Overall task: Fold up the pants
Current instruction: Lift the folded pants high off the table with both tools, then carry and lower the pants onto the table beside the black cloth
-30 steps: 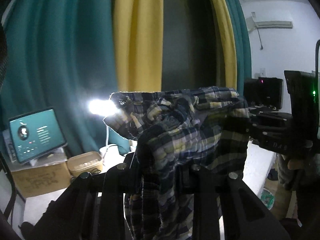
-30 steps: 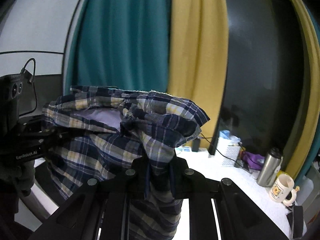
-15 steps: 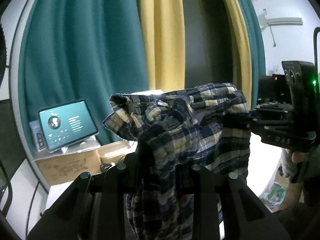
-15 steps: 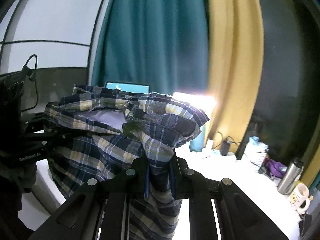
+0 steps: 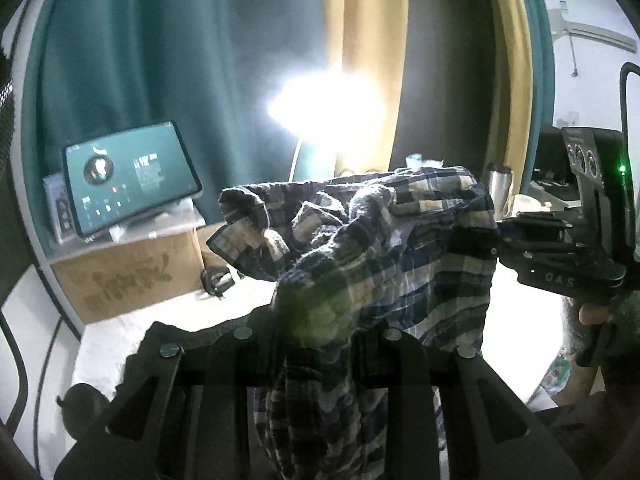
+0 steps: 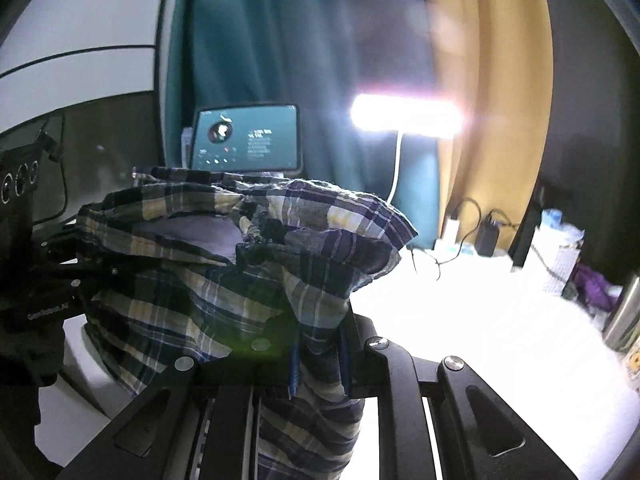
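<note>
Since a second ago both my grippers have tipped down: the tablet (image 5: 132,180) on its cardboard box (image 5: 128,276), the lamp (image 6: 404,116) and the white table (image 6: 500,320) now show behind the cloth. My left gripper (image 5: 316,344) is clamped on a bunched fold of the plaid pants (image 5: 400,240), my right gripper (image 6: 320,360) likewise. The pants are held up off the table, slung between the two, the rest hanging below the fingers.
</note>
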